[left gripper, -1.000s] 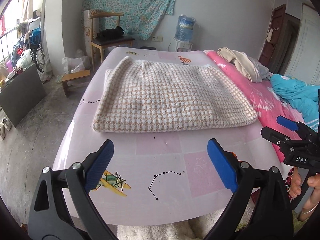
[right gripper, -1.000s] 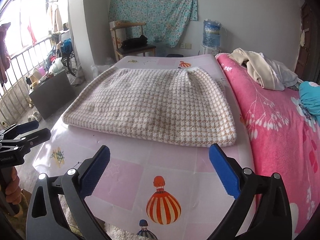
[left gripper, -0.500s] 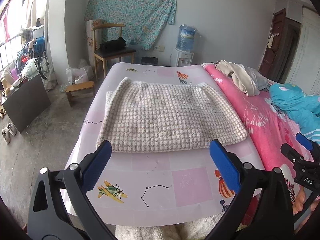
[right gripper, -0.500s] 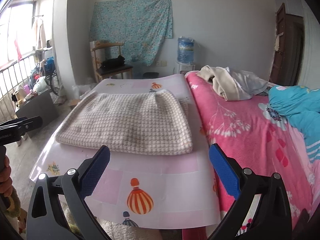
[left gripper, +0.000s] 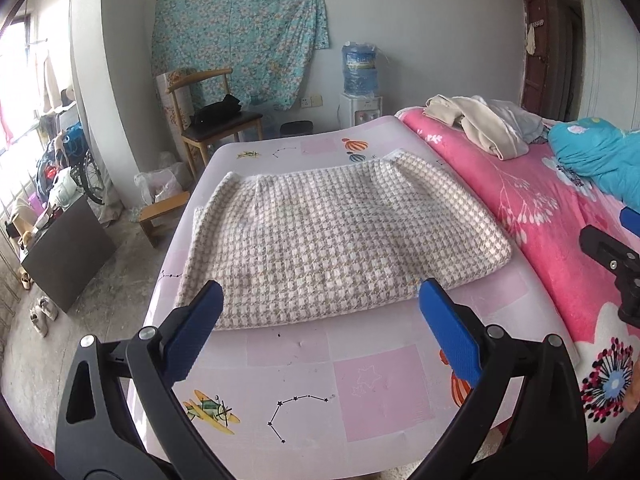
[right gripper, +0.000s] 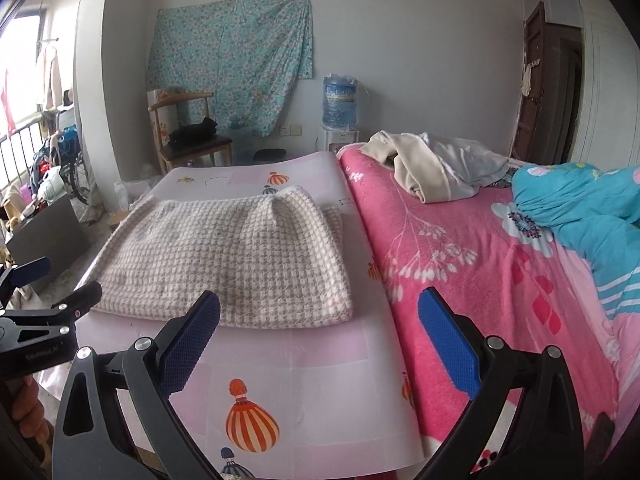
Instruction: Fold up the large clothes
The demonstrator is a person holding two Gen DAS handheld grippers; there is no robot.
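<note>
From the left wrist, the left gripper (left gripper: 318,322) hangs spread wide and empty over the pink printed mat (left gripper: 376,384), just short of the houndstooth garment (left gripper: 340,240), which lies folded into a flat, squared bundle in the middle of the mat, probably so its near edge is easy to reach. From the right wrist, the right gripper (right gripper: 320,332) is likewise spread and holding nothing, near the bundle's right corner beside the pink bedspread (right gripper: 480,280), while unfolded clothes (right gripper: 436,168) wait well apart on it.
</note>
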